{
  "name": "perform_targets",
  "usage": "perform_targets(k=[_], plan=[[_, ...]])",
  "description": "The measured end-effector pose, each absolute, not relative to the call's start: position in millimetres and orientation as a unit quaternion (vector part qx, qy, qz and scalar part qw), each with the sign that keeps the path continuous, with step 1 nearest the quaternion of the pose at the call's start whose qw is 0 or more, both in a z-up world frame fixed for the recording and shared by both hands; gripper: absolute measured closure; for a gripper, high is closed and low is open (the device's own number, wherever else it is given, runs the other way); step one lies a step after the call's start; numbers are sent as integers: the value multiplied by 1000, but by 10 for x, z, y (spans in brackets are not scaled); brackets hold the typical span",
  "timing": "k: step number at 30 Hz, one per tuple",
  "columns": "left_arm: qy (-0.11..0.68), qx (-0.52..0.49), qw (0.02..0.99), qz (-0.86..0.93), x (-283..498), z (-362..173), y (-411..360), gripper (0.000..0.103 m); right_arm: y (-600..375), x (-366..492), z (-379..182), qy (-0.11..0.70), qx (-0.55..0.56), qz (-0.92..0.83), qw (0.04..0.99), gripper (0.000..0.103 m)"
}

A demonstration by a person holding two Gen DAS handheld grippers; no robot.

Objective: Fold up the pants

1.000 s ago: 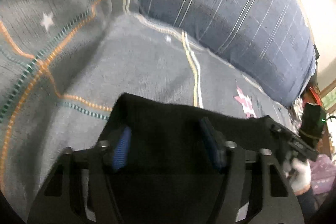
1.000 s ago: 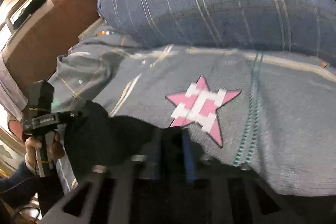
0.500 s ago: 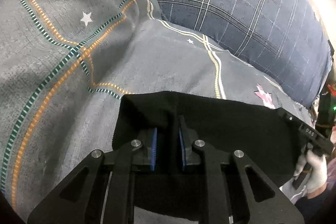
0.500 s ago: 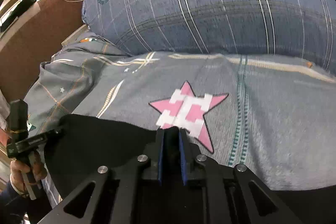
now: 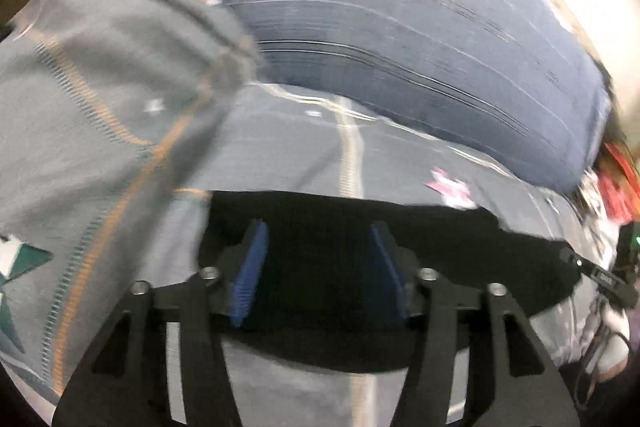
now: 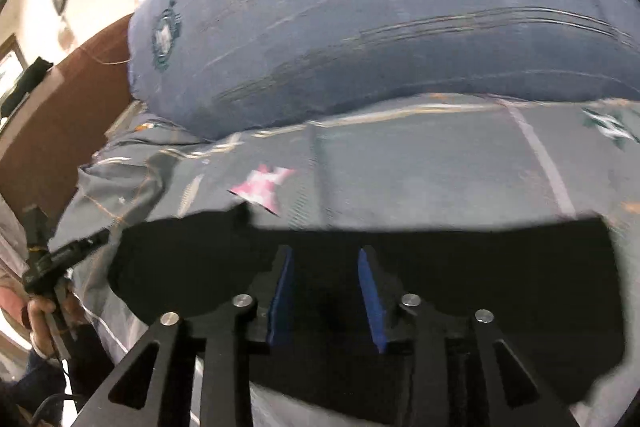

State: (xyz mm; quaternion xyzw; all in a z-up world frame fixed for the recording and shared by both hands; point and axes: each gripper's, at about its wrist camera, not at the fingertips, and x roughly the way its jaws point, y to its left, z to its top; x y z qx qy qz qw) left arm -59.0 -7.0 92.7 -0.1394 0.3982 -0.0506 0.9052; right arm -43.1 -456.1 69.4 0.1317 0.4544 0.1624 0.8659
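Pants point(image 5: 320, 227), black, lay flat across the lower middle of both frames on my grey patterned bedspread point(image 5: 100, 147), below the blue striped pillow point(image 5: 400, 27). My left gripper point(image 5: 318, 275) had just been opening, its 2 blue pads spread over the cloth without pinching it. My right gripper point(image 6: 326, 291) had likewise just been opening, pads apart, gripping nothing.

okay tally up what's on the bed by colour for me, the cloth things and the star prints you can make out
Black: 1, the pants.
Blue plaid: 1, the pillow.
Grey: 1, the patterned bedspread.
Pink: 1, a star print.
Green: 2, one star print at the far right, another star at the left edge.
Total: 6. Blur may hide smaller stars.
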Motion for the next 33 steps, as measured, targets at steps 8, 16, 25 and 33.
perform_targets(k=[8,16,25,33], plan=[[433,-104,874,-195,-465,887,-1170,47,-5483,-877,781,480,136,93,862,55],[448,-46,840,-303,-297,877,-2281,47,-5844,-1186,605,485,180,75,853,54],[457,-11,806,-376,43,887,-3197,34,-5775,-1217,387,498,200,171,826,50],[476,26,770,-424,493,827,-3962,34,-5897,-1147,322,464,221,218,830,44]])
